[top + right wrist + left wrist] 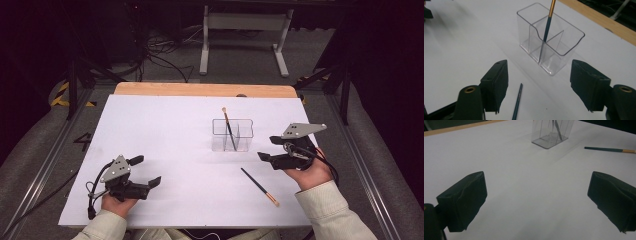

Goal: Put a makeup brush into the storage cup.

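Two grippers low over white sheet point(165, 130): right gripper point(268, 148) jaws spread, nothing between, beside clear organizer point(232, 135) holding one brush point(228, 127); second brush point(260, 186) lies loose near it. Left gripper point(147, 171) spread, idle. Dark room.

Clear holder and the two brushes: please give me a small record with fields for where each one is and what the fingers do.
holder: clear holder, upright on the white table, divided into compartments
brush inside: standing brush, leaning, tip above the rim
brush outside: loose brush, flat on the table
left gripper: fingers apart, nothing between
right gripper: fingers apart, above the loose brush's dark end, not touching
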Available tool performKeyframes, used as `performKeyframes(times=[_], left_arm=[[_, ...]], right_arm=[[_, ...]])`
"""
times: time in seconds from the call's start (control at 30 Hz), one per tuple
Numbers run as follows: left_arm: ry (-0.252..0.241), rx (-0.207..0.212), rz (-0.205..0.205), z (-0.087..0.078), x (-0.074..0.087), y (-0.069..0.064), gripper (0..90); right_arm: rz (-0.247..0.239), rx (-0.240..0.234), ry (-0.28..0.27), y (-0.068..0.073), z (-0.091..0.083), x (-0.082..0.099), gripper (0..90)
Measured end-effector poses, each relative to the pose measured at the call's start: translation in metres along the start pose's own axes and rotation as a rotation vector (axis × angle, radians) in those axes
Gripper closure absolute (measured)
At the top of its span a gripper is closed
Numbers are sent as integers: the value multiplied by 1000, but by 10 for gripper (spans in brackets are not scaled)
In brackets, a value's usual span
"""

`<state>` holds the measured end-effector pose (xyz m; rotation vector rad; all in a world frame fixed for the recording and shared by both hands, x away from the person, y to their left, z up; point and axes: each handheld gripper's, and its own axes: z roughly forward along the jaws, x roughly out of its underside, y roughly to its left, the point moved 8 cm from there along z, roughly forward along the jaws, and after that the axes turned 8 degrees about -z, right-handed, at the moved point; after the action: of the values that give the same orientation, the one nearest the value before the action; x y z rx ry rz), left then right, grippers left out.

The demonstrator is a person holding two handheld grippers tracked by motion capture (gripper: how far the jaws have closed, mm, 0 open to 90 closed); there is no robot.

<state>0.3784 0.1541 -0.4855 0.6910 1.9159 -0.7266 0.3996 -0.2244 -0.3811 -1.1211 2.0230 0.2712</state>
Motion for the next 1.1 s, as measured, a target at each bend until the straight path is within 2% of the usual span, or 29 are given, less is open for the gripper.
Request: performKeyframes(times=[0.07, 0.17, 0.23, 0.3, 0.37, 0.5, 0.53, 0.63, 0.67, 0.83, 0.9, 1.1], left_arm=[[3, 1, -2, 0, 0, 0, 30], [-2, 14, -21, -1, -1, 0, 29], [-1, 18, -15, -1, -2, -1, 24], [17, 44, -21, 0, -1, -5, 28], [33, 52, -19, 1, 0, -6, 18], [27, 63, -31, 1, 0, -8, 7], [20, 54, -18, 1, -1, -7, 3], [1, 100, -46, -2, -3, -10, 3], [-3, 109, -43, -3, -4, -10, 3], [8, 101, -19, -3, -2, -13, 3], [7, 102, -21, -3, -2, -13, 3], [5, 103, -7, -3, -2, -13, 16]], right_arm=[[-4, 3, 11, 1, 1, 1, 310], [-16, 9, 60, 1, 4, 5, 300], [-17, 1, 83, 2, 5, 7, 304], [-14, -18, 114, 2, 7, 9, 313], [-21, -18, 147, 3, 8, 12, 323], [-24, -29, 195, 5, 10, 17, 352], [-25, -31, 205, 5, 11, 18, 356], [-27, -39, 234, 7, 12, 20, 376], [-34, -45, 242, 8, 13, 21, 390], [-41, -75, 315, 13, 18, 28, 432], [-38, -80, 324, 13, 19, 29, 436], [-34, -141, 419, 19, 26, 40, 458]])
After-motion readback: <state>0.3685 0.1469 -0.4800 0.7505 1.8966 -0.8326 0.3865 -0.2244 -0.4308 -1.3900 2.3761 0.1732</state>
